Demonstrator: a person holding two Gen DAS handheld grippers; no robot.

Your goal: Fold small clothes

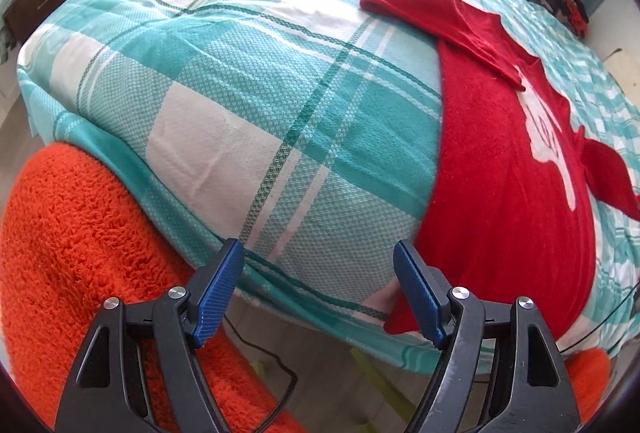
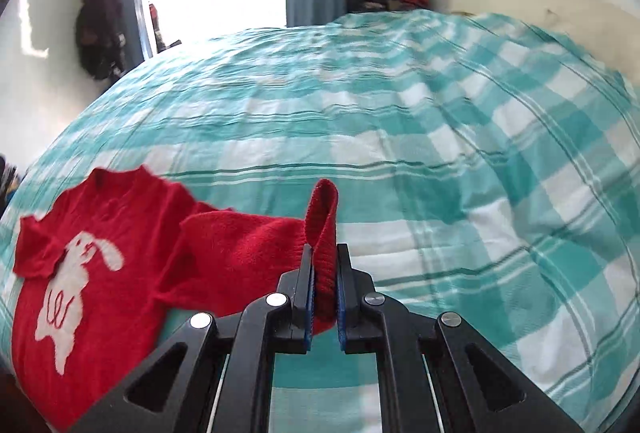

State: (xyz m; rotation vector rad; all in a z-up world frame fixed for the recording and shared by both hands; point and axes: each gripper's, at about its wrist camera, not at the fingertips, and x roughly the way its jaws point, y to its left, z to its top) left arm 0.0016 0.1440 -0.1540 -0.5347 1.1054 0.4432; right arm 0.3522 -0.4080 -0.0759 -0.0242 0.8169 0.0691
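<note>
Two hand-held grippers worked over the bed (image 2: 440,137). The right hand-held gripper (image 2: 323,273) was clenched on a sleeve cuff of the red sweater (image 2: 100,273), which lay flat at the bed's near edge. The left hand-held gripper (image 1: 318,273) hovered released, level, beside the sweater's hem.

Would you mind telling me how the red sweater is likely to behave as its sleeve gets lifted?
Probably floppy: the sleeve cuff folds over limply above the right claw. The red sweater looks like fuzzy knit, so it likely grips rather than slips. The body would probably drag across the checked bedcover.
</note>
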